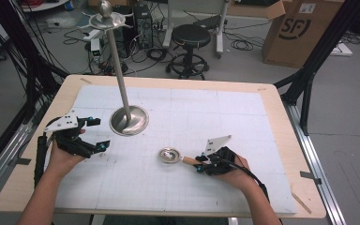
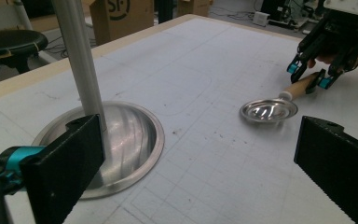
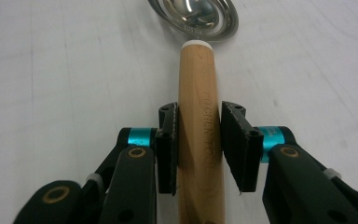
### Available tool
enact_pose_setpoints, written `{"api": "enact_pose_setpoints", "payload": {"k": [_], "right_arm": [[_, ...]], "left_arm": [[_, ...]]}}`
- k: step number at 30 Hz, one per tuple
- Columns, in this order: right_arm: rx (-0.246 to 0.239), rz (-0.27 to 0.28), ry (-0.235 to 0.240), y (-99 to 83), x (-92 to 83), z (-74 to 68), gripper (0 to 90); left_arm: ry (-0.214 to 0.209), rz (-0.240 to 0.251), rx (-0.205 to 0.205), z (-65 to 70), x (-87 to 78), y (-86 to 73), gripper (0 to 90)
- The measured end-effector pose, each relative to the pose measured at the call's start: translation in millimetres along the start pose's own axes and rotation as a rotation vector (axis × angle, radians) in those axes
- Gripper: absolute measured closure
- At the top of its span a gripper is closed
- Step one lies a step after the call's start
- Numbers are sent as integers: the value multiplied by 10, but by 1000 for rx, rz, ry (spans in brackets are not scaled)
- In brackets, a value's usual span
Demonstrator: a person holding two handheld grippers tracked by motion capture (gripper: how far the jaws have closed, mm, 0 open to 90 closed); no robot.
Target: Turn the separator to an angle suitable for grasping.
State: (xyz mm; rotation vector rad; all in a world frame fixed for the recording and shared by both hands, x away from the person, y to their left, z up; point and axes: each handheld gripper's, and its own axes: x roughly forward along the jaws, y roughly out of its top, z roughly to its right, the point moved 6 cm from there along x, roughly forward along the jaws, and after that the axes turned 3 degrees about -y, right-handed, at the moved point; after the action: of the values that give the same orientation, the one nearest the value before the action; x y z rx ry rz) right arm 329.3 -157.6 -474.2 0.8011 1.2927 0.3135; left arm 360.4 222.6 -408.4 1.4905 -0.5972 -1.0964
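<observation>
White gridded mat (image 1: pixel 225 117): lies flat beneath the jaws of the left gripper (image 1: pixel 101 133) and the right gripper (image 1: pixel 198 165). Wooden table (image 1: pixel 281 140): its bare rim borders the mat on all sides of both jaws. Black stool (image 1: pixel 191 35): on the floor, well beyond the jaws. Cardboard box (image 1: pixel 300 28): beyond the right jaws, to their right. Dark case (image 1: pixel 142 18), possibly a computer tower: far beyond the left jaws, among loose cables (image 1: pixel 243 44).

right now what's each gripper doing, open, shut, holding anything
left gripper: open, holding nothing, near the metal stand's base.
right gripper: shut on the ladle's wooden handle.
</observation>
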Motion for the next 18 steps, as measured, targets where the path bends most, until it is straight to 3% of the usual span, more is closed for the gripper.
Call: {"api": "enact_pose_setpoints", "payload": {"k": [9,10,18], "right_arm": [[-72,-27,24,434,400,-15,675],[-96,-30,38,539,486,-38,674],[-163,-54,77,850,742,-161,674]], "left_arm": [[-2,3,2,1,-3,5,24],[0,8,-1,-1,-6,8,24],[-3,1,0,-1,-3,-1,24]]}}
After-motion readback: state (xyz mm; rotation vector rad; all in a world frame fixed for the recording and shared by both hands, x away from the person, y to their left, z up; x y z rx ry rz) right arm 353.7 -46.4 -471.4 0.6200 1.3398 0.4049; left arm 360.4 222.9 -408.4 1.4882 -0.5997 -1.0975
